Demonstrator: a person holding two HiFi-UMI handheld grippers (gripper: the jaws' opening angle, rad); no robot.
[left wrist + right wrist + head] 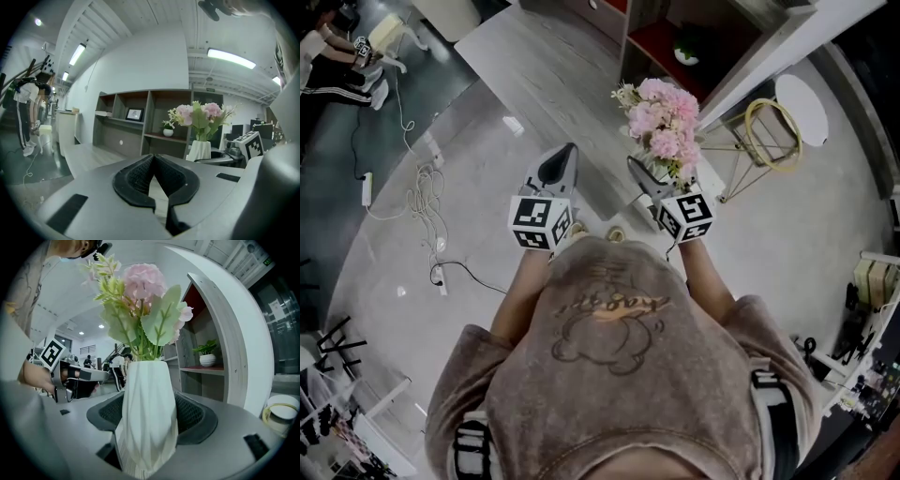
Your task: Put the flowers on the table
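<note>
A bunch of pink flowers [664,120] with green leaves stands in a white ribbed vase [147,413]. My right gripper [147,401] is shut on the vase body and holds it upright in the air. In the head view the right gripper [645,176] sits just below the blooms, near the end of the long grey wooden table [534,66]. My left gripper [571,152] is beside it to the left, shut with nothing in it; its pads [140,176] meet at the tips. The left gripper view shows the flowers [201,115] to its right.
An open shelf unit [675,37] stands behind the table, with a small potted plant [168,129] on it. A wire side stand with a yellow ring [773,122] is at the right. Cables [427,197] lie on the floor at left, and people stand far left.
</note>
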